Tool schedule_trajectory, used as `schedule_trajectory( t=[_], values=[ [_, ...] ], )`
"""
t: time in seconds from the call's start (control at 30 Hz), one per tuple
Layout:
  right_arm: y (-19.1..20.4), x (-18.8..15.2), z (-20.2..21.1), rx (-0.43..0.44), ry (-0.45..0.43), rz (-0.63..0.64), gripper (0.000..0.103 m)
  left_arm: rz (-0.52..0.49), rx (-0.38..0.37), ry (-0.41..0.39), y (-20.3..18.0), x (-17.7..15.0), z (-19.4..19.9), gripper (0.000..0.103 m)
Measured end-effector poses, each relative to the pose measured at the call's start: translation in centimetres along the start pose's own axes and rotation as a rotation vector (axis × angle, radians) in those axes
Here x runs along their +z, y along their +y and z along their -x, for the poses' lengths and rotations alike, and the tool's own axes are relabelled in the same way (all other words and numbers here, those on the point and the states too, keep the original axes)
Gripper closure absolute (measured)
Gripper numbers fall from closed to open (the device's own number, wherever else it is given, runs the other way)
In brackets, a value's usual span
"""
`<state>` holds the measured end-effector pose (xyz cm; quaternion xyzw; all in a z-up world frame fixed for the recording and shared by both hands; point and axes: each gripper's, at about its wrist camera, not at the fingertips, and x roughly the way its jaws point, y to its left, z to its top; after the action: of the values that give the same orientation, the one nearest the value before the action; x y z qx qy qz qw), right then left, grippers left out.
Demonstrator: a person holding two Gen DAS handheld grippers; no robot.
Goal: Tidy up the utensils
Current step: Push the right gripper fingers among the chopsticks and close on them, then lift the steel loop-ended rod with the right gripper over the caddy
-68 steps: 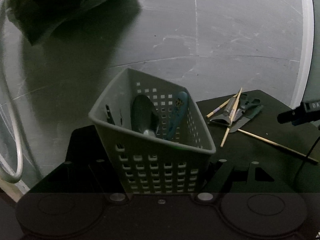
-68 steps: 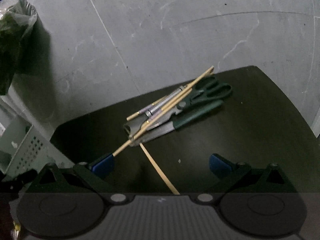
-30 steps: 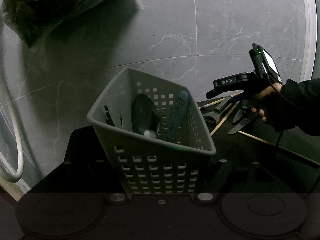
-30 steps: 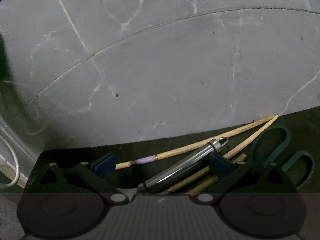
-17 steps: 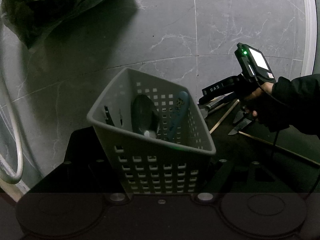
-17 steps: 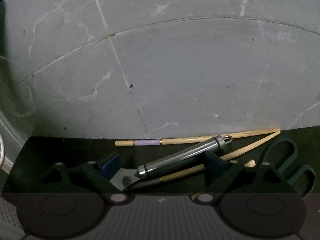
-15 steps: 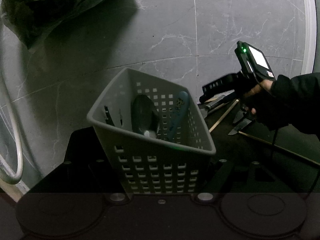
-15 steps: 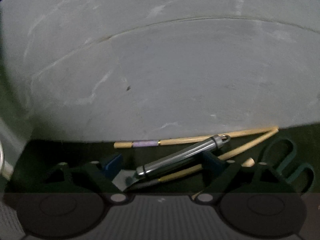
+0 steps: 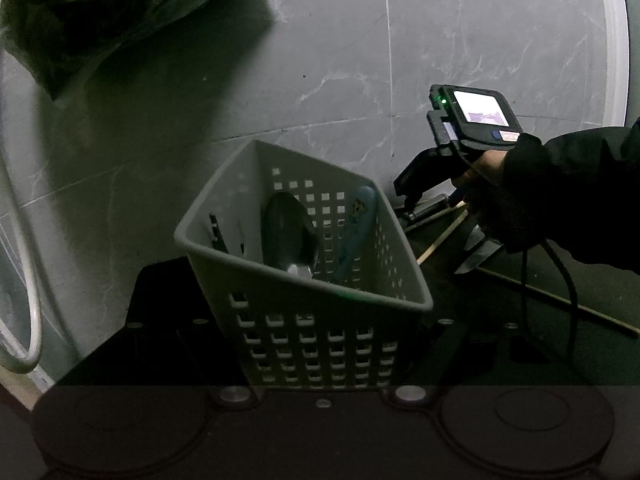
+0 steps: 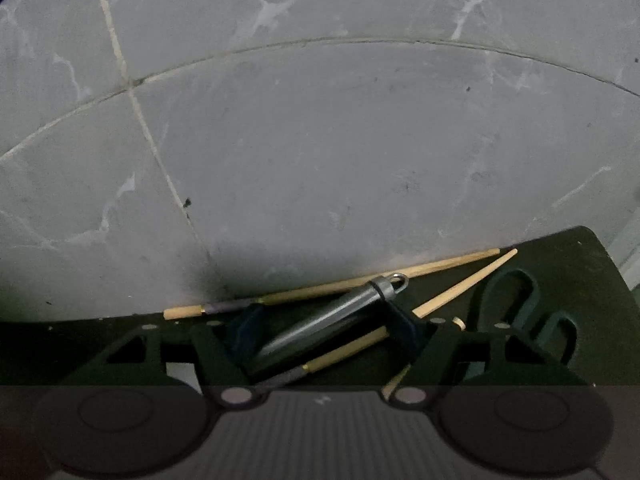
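Note:
My left gripper (image 9: 320,344) is shut on a grey perforated basket (image 9: 304,280) and holds it tilted above the black table. A dark spoon (image 9: 288,232) and a blue-handled utensil (image 9: 356,228) stand in it. My right gripper (image 10: 324,332) has closed on the steel handle (image 10: 340,320) of a utensil lying in the pile at the table's back edge. Wooden chopsticks (image 10: 360,284) and green-handled scissors (image 10: 520,312) lie around it. In the left wrist view the right gripper (image 9: 416,200) sits low over the pile.
A grey marble wall (image 10: 320,140) stands directly behind the table (image 10: 580,264). A bag of greens (image 9: 100,8) hangs at the upper left. A white hose (image 9: 24,320) runs down the left. A knife blade (image 9: 476,256) and one long chopstick (image 9: 560,300) lie right of the basket.
My right gripper came down over the pile and its fingers closed in on the steel handle. The left gripper and basket stayed put.

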<state>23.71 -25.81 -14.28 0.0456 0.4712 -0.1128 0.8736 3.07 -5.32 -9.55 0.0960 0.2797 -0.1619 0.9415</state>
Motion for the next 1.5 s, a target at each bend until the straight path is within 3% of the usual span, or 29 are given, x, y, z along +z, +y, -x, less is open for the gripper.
schedule_trajectory(
  t=[0.1, 0.27, 0.53, 0.7, 0.97, 1.07, 1.27, 1.5],
  values=[
    [0.5, 0.0, -0.1, -0.061, 0.003, -0.038, 0.031, 0.000, -0.003, -0.006, 0.1, -0.1, 0.0, 0.026],
    [1.6, -0.1, -0.1, -0.078, -0.008, -0.044, 0.035, 0.001, -0.005, -0.011, 0.3, -0.4, 0.3, 0.026],
    [0.9, -3.2, 2.2, 0.060, -0.082, 0.018, 0.052, 0.010, -0.016, -0.019, 0.7, -0.2, 0.4, 0.026],
    [1.5, -4.9, 3.7, 0.119, -0.085, 0.101, 0.053, 0.013, -0.033, -0.026, 1.1, -0.3, 0.5, 0.026],
    [3.1, -7.0, 5.5, 0.413, -0.007, 0.399, 0.058, 0.012, -0.057, -0.037, 2.0, -0.7, 0.7, 0.026],
    [3.8, -7.3, 5.9, 0.410, 0.007, 0.457, 0.055, 0.011, -0.061, -0.037, 2.3, -0.8, 0.8, 0.026],
    [5.4, -6.2, 5.2, 0.350, 0.000, 0.369, 0.054, 0.006, -0.070, -0.038, 2.6, -0.8, 0.8, 0.026],
    [7.5, -7.5, 5.8, 0.311, -0.011, 0.496, 0.059, 0.006, -0.080, -0.042, 2.8, -0.9, 0.9, 0.026]
  ],
)
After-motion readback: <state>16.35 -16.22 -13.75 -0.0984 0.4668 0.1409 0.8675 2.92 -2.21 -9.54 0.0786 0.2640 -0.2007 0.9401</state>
